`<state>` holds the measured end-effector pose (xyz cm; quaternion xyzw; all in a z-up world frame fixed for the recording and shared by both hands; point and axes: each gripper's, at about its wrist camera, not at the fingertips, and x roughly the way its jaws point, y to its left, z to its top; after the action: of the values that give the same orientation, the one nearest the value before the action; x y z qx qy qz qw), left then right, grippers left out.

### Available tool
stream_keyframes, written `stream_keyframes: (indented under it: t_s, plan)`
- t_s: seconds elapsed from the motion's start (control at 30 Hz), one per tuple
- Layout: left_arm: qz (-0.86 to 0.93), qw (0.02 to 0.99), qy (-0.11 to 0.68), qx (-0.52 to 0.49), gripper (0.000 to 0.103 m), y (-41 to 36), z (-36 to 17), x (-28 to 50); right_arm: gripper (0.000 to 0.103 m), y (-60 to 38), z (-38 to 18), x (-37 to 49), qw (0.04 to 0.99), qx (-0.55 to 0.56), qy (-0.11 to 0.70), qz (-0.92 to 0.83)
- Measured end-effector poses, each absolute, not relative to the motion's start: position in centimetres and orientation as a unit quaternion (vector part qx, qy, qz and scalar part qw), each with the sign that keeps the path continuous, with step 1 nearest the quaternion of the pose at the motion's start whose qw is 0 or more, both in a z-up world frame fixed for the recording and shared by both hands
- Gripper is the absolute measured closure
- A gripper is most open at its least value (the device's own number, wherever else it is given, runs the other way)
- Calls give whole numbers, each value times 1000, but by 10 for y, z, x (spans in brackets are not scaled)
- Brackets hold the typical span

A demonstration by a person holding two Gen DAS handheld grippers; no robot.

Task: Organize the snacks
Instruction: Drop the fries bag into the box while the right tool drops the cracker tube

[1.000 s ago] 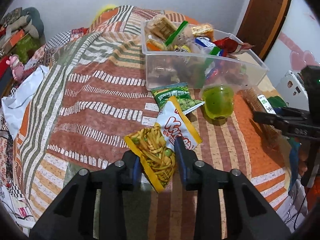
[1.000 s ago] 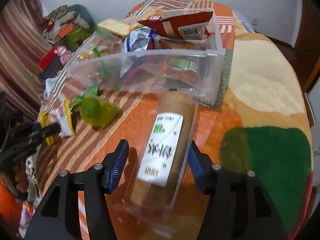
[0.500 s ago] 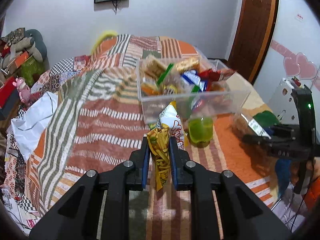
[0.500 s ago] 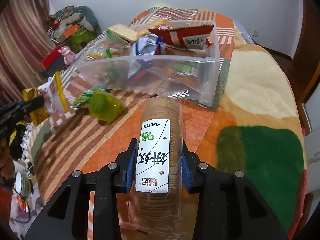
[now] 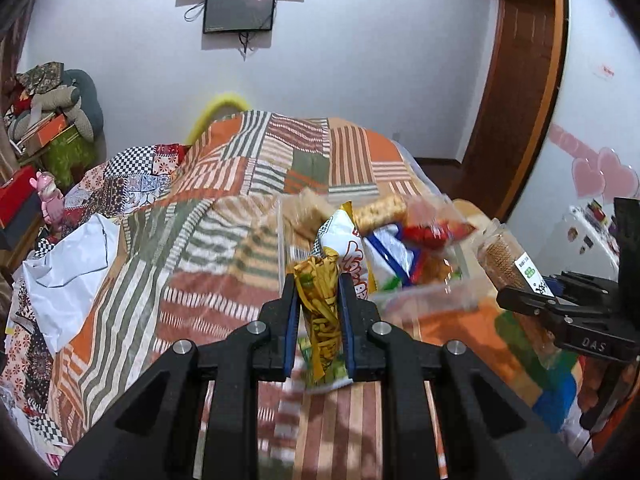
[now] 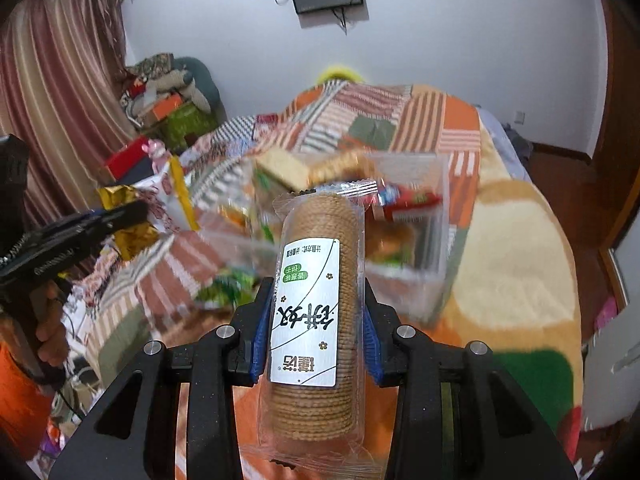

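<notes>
Left tongs: left gripper (image 5: 319,322) clamped on the yellow snack bag (image 5: 321,320), pinched across the bag's middle so it hangs upright, clear of the bed and easy to drop in end-first.
Right tongs: right gripper (image 6: 318,322) closed on the cracker sleeve (image 6: 318,312) at mid-length, long axis pointing ahead, likely so the roll stays level and the crackers do not snap.
Sleeve label: white panel with Chinese characters and a small green mark; upside down to the camera, not legible to me.
Second bag: white snack packet (image 5: 352,248) behind the yellow one, red lettering partly hidden.
Clear bin (image 6: 434,248): on the patchwork bedspread (image 5: 224,216) ahead of both grippers, already heaped with packets; apparent destination.
Far: wall screen (image 5: 239,10), blurred.
</notes>
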<state>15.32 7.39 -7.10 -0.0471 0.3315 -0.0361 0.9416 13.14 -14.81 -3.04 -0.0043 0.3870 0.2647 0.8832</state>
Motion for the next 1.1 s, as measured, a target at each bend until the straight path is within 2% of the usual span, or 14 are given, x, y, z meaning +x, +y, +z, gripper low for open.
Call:
stream_keyframes:
  t_s: [0.23, 0.63, 0.93, 1.1]
  plan:
    - [-21, 940, 336, -56, 85, 79, -78, 191, 68, -130, -24, 165, 890, -8, 368, 268]
    - [-11, 929, 363, -69, 85, 84, -110, 237, 68, -90, -43, 212, 883, -30, 383, 269]
    - [-27, 918, 391, -54, 85, 78, -136, 243, 67, -74, -61, 219, 875, -64, 400, 266]
    - [-31, 916, 397, -50, 80, 76, -136, 237, 64, -80, -52, 212, 880, -63, 392, 261]
